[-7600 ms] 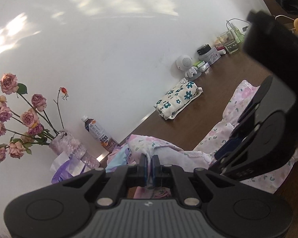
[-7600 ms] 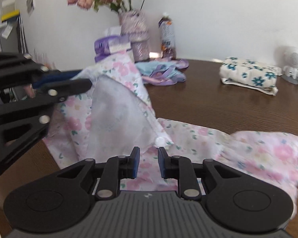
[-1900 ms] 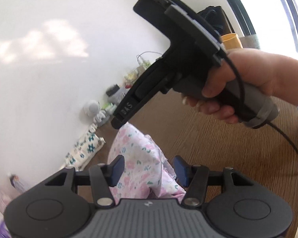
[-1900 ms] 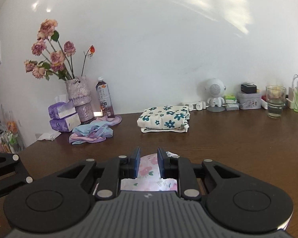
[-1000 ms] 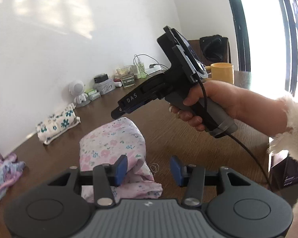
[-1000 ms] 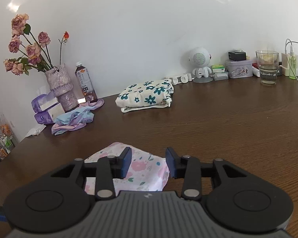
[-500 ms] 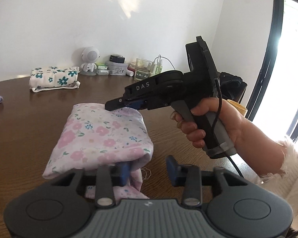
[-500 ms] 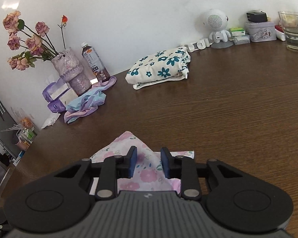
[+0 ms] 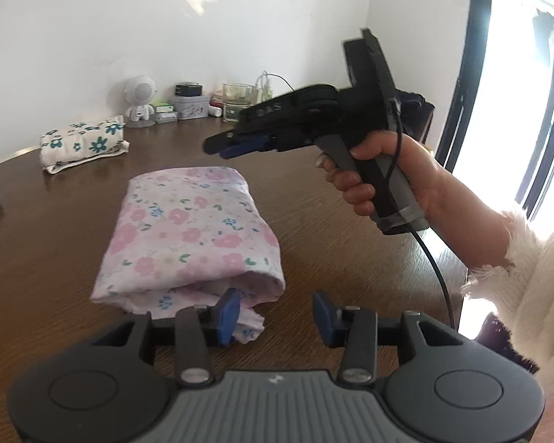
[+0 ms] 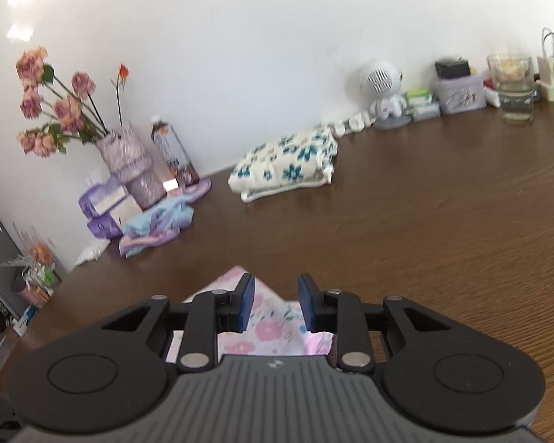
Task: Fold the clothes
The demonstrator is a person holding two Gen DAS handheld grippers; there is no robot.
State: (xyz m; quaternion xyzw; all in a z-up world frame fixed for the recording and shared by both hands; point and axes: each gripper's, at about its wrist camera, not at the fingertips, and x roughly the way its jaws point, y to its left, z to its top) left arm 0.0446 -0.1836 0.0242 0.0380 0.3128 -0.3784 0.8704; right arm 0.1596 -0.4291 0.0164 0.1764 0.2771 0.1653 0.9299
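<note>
Left wrist view: pink floral garment (image 9: 192,229) lies folded on worktop (image 9: 55,243); left gripper (image 9: 275,313) and right gripper (image 10: 275,301), both spread, should lift straight clear without snagging its loose near edge.

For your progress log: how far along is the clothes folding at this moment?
Done: the pink floral garment lies folded on the table, as does the blue-flowered bundle. In hand: nothing; left gripper and right gripper are open. Left: the crumpled blue-purple garment.
</note>
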